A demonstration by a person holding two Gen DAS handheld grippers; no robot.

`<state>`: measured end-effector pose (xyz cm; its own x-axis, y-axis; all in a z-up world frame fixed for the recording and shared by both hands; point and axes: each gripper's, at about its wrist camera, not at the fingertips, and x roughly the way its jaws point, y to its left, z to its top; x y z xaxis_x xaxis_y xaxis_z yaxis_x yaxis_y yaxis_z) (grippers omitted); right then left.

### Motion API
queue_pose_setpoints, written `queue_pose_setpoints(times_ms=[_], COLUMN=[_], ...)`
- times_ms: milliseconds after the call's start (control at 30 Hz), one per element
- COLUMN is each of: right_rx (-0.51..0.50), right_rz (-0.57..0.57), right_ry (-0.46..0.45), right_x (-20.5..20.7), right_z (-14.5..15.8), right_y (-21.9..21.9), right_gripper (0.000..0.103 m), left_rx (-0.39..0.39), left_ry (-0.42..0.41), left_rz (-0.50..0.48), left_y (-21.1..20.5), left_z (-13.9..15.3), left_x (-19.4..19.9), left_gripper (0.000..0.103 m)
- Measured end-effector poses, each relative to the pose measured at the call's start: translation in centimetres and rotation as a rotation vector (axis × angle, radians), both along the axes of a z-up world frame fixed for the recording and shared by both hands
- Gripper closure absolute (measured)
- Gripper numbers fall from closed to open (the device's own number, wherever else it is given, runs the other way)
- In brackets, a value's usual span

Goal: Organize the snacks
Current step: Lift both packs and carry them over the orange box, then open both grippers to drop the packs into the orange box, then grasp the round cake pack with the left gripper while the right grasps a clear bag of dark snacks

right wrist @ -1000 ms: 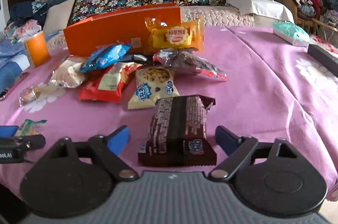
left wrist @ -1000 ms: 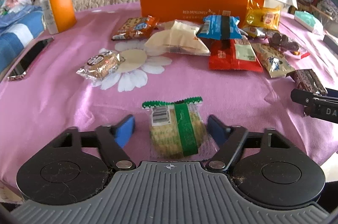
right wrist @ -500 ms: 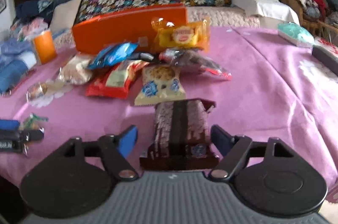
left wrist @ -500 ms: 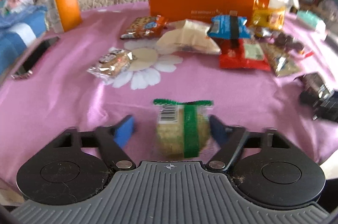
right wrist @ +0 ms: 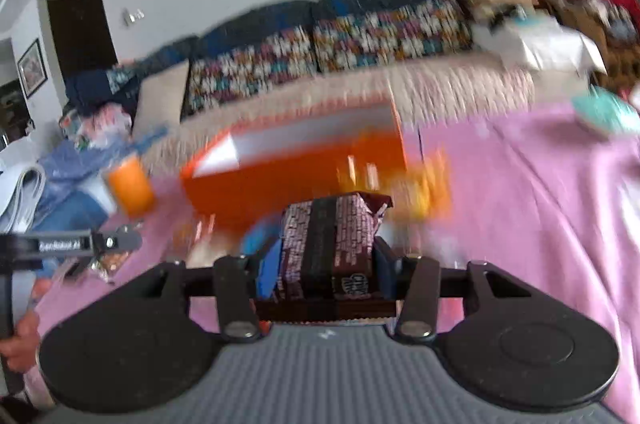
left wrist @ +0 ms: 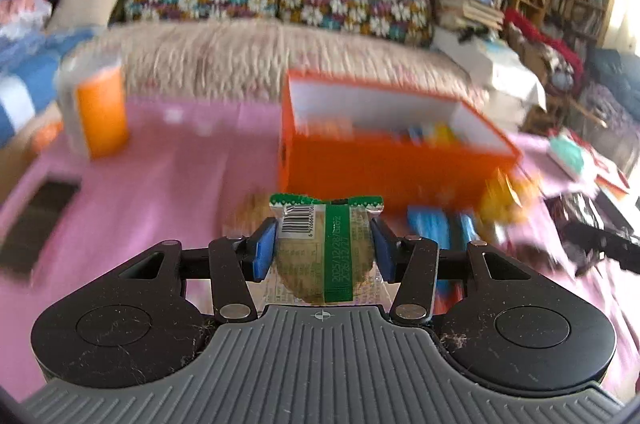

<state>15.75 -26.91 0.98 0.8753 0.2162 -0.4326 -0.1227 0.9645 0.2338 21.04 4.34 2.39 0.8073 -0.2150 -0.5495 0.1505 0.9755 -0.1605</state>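
The cracker pack [left wrist: 325, 256] is a light, flat, crinkly film pouch with a round, brittle biscuit inside; it looks easy to crush, and the slick film could slide, so the sensible hold is across its two side edges with a gentle squeeze. That is where it sits: upright between the blue pads [left wrist: 264, 251] of the left gripper [left wrist: 324, 250], its green serrated seal standing above them and its lower end reaching back toward the gripper body. The jaws are clamped on it from both sides, and it hangs clear of the pink cloth [left wrist: 168, 184].

The chocolate bar [right wrist: 328, 252] is a thicker, stiffer block in a glossy brown wrapper, probably a little heavier and less fragile, though the wrapper is just as slippery; its long sides give the firmest purchase. It lies lengthwise between the fingers of the right gripper [right wrist: 326, 266], torn top end pointing away, near end against the gripper body. Those jaws are closing, and the pads already press its sides.

Beyond both snacks stands the open orange box [left wrist: 384, 148], some packets already showing inside, with more packets on the cloth at its foot. An orange cup [left wrist: 100, 112] stands off to the left, blurred.
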Motion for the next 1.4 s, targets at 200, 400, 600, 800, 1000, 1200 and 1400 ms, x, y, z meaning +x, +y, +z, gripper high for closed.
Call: queue_pose_setpoints(times_ms=[200, 400, 600, 800, 1000, 1200, 1400], right_rx=[-0.042, -0.042, -0.04, -0.063, 0.024, 0.179, 0.248], right_rz=[0.01, 0.03, 0.042, 0.064, -0.001, -0.033, -0.098], right_ry=[-0.079, -0.04, -0.09, -0.09, -0.02, 0.106, 0.082], right_x=[13.0, 21.0, 19.0, 12.4, 2.3, -2.1, -2.9], right_z=[1.3, -1.4, -0.2, 2.0, -1.3, -5.4, -4.7], right_y=[2.2, 4.5, 3.8, 2.6, 0.9, -1.8, -4.1], right_gripper=[0.054, 0.042, 0.023, 0.009, 0.001, 0.001, 0.001], left_rx=[0.03, 0.081, 0.035, 0.076, 0.144, 0.184, 0.332], left_ry=[-0.058, -0.066, -0.11, -0.124, 0.03, 0.175, 0.1], left_rz=[-0.007, -0.032, -0.03, -0.007, 0.079, 0.167, 0.079], left_y=[-3.0, -6.0, -5.0, -1.8, 1.4, 3.7, 3.3], left_z=[1.6, 0.3, 1.3, 1.5, -3.5, -7.4, -7.3], left_x=[10.0, 17.0, 14.5, 5.4, -4.0, -7.9, -3.5], left_gripper=[0.076, 0.068, 0.052, 0.041, 0.038, 0.039, 0.039])
